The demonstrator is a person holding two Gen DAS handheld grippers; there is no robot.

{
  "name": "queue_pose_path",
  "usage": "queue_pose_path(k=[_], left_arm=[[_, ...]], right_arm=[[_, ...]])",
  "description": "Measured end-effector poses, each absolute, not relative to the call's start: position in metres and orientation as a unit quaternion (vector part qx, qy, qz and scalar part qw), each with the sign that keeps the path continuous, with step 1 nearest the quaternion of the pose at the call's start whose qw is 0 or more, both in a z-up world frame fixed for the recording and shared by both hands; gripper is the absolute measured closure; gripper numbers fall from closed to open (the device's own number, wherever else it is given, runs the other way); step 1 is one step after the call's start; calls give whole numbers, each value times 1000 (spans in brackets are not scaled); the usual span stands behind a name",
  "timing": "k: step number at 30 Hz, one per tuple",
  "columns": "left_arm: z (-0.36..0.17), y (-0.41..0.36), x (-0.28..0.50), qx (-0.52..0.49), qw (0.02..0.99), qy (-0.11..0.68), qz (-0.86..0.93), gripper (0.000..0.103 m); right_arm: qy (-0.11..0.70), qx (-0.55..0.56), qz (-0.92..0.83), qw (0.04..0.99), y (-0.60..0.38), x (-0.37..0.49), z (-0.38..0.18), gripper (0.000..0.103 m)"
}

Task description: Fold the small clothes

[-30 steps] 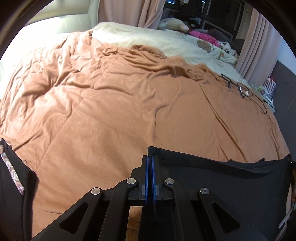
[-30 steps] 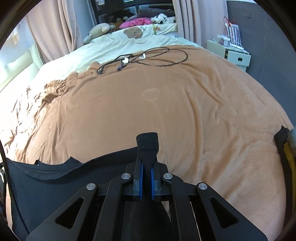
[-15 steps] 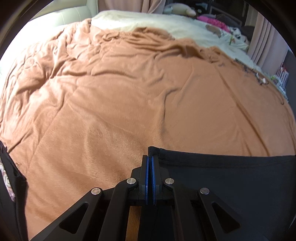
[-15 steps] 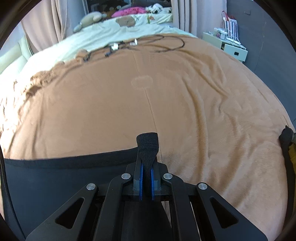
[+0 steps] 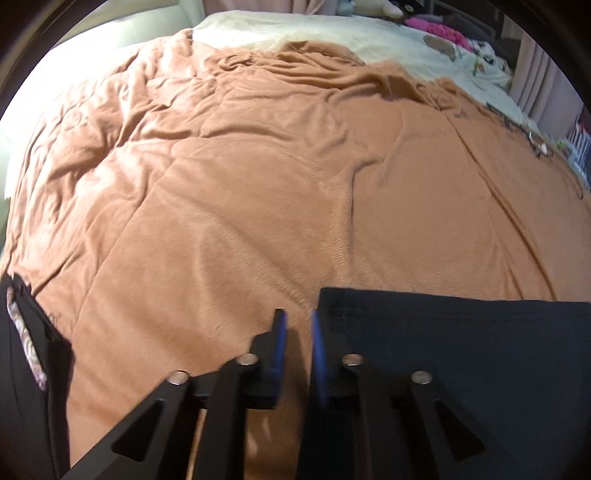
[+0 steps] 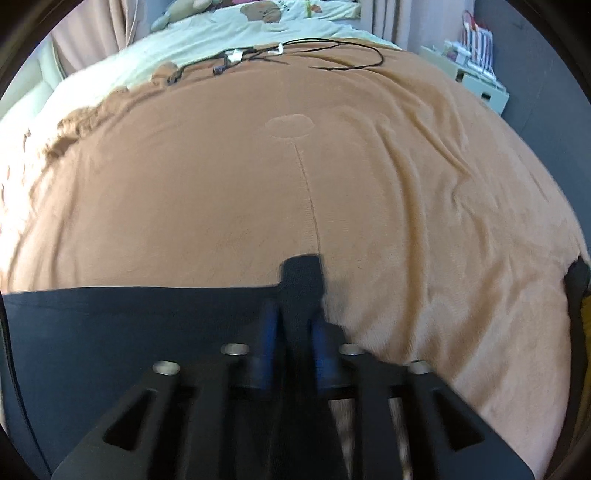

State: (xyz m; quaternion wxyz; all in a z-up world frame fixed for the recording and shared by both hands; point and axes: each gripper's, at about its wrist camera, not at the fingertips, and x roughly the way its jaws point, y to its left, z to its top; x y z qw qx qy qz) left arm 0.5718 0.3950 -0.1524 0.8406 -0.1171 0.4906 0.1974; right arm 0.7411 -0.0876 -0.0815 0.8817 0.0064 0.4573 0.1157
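Black fabric, the small garment (image 5: 461, 350), lies spread flat on the brown blanket (image 5: 277, 192) of a bed, its far edge running straight across. In the left wrist view its corner sits just ahead and to the right of the left hand-held gripper (image 5: 297, 328), whose blue-padded fingers stand apart with a clear gap between them and nothing in it; blanket shows through the gap. The garment's corner lies just beside the right finger, and whether it touches is hard to tell through the motion blur.

In the right wrist view the same garment (image 6: 129, 332) stretches away to the left of the right hand-held gripper (image 6: 299, 325). A narrow black tab (image 6: 302, 277) of it rises between this gripper's blue pads (image 6: 267, 325), which are parted somewhat on either side of the cloth; the blur hides whether they press it or have let go.

Ahead of both grippers the blanket spreads wide, wrinkled on the far left, smoother to the right with a faint round mark (image 6: 290, 127) stitched into it. Beyond, a black cable (image 6: 332, 55) loops on the blanket's far edge, next to pale bedding (image 6: 240, 33) with a bear print. Far right of the right gripper stands a white bedside unit (image 6: 476, 79). Dark patterned cloth (image 5: 26, 350) hangs at the left rim of the left view.
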Motion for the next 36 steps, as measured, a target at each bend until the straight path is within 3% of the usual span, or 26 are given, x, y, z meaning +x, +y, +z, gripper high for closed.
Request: queue_pose_path(k=[1,6,25,36], left_arm=[[-148,397,565,-123,840,489,200,62],[-127,394,533,-133,849,473,197,51],[-111,340,423,-154,861,461,150,51],[-148,289,362,-121,854,489,126,51]], right_arm=[[450,18,124,884,-93,735,-76,26],[448,28,137,883,-115,706,-64,26],[427,-44,168,887,-156,578,-44,26],[419,-29,185,889,-188,502,-67,26]])
